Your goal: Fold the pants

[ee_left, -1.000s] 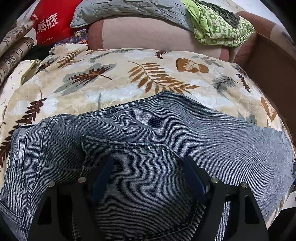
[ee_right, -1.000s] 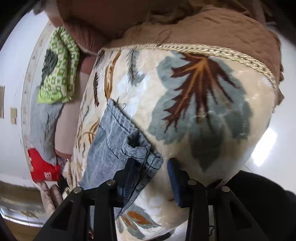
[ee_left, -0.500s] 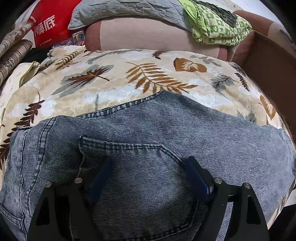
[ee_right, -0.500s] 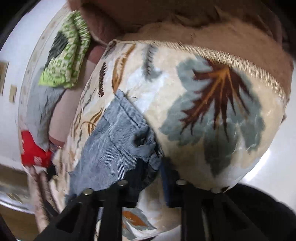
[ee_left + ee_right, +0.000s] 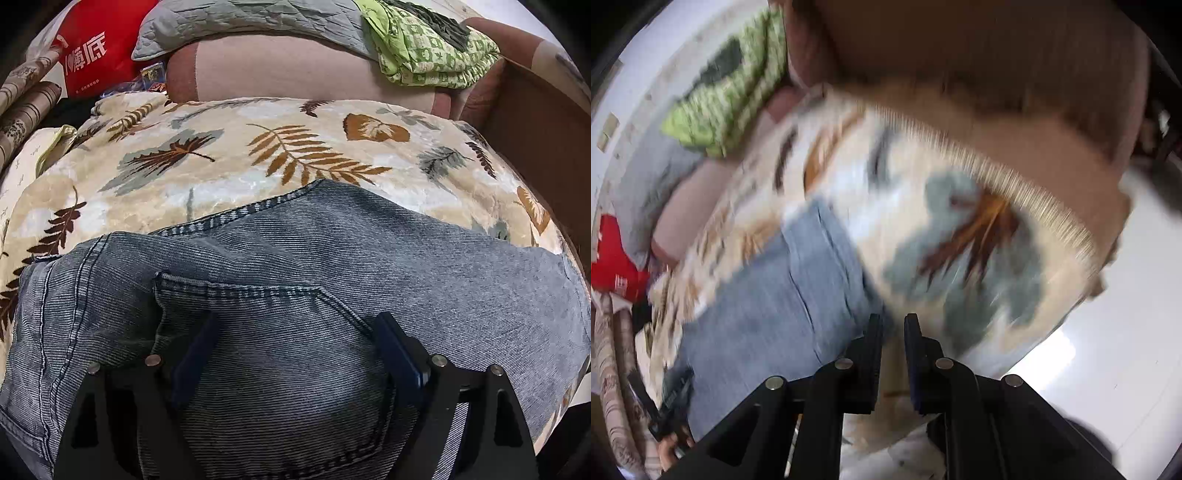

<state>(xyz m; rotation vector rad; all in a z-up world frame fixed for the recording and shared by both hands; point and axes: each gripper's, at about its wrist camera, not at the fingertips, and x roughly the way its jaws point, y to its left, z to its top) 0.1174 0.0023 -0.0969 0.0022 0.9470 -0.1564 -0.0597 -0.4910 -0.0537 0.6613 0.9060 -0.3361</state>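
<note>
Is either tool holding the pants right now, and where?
Left tool: nothing, open over the back pocket of the jeans. Right tool: nearly closed beside the jeans' edge; blur hides any hold.

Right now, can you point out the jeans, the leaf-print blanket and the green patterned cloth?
jeans [image 5: 369, 251]: left wrist view, upper denim panel above the pocket.
leaf-print blanket [image 5: 295, 155]: left wrist view, orange fern leaf print.
green patterned cloth [image 5: 424, 51]: left wrist view, middle of the bundle.

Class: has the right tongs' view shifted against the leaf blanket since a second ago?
Yes. The right tongs have closed and pulled back; the leaf blanket and jeans look farther away.
</note>
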